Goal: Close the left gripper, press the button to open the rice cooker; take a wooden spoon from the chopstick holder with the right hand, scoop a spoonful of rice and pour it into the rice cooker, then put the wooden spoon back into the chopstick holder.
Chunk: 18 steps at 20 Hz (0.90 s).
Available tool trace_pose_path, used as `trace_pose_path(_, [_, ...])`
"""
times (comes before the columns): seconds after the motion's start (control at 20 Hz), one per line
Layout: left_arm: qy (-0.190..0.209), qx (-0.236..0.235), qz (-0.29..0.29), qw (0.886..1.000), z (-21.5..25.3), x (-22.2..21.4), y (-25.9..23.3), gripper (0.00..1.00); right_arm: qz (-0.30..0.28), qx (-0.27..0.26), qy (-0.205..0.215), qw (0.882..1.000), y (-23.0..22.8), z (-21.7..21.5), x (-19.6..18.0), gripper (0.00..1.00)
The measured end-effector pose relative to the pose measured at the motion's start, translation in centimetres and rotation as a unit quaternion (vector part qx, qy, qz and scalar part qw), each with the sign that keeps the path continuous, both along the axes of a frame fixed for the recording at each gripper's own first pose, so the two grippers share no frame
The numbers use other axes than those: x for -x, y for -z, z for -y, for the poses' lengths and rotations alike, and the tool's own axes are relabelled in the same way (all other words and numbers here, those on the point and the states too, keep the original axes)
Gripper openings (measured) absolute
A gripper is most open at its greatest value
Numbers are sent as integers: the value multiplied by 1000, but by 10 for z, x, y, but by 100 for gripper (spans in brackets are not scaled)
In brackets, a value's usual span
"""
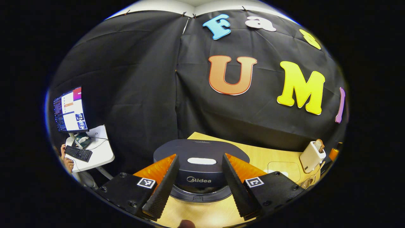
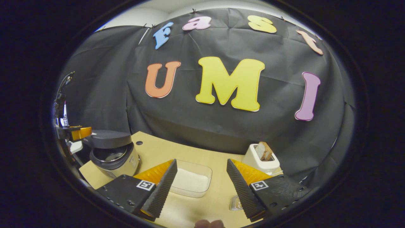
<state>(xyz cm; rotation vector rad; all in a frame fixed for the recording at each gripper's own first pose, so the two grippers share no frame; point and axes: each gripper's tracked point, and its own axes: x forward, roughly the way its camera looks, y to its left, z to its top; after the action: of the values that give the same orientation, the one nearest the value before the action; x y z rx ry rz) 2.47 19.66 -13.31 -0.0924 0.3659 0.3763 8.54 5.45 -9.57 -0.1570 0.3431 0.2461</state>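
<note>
The dark rice cooker sits straight ahead of my left gripper, whose fingers stand wide apart on either side of it, holding nothing. Its lid looks slightly raised, with a gap over the pot rim. In the right gripper view the rice cooker stands at the left with its lid ajar, and the left gripper hovers beside it. My right gripper is open and holds nothing. Just beyond its fingers lies a clear box of white rice. That rice box lies right of the cooker.
A white toaster with a bread slice stands at the right, near the wooden table's back edge. A small ribbed object lies by my right finger. Off the table's left are a monitor, a keyboard and a person's hand.
</note>
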Motion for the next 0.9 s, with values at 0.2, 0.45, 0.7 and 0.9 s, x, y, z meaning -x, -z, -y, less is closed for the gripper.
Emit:
trace_pose_path(0.2, [-3,-8,-9,1000,3,7,18,87,-8,1,1,1000,5,2,8,95])
trace_pose_path(0.45, [-1,-5,-23,1000,7,17,42,88,-11,5,-4,1000,7,-1,12,98])
trace_pose_path(0.7, [-1,-18,-34,999,5,23,59,87,-14,8,-14,1000,9,-9,17,98])
trace_pose_path(0.9, [-7,-4,-44,999,7,27,76,88,-13,11,-19,1000,7,-14,18,97])
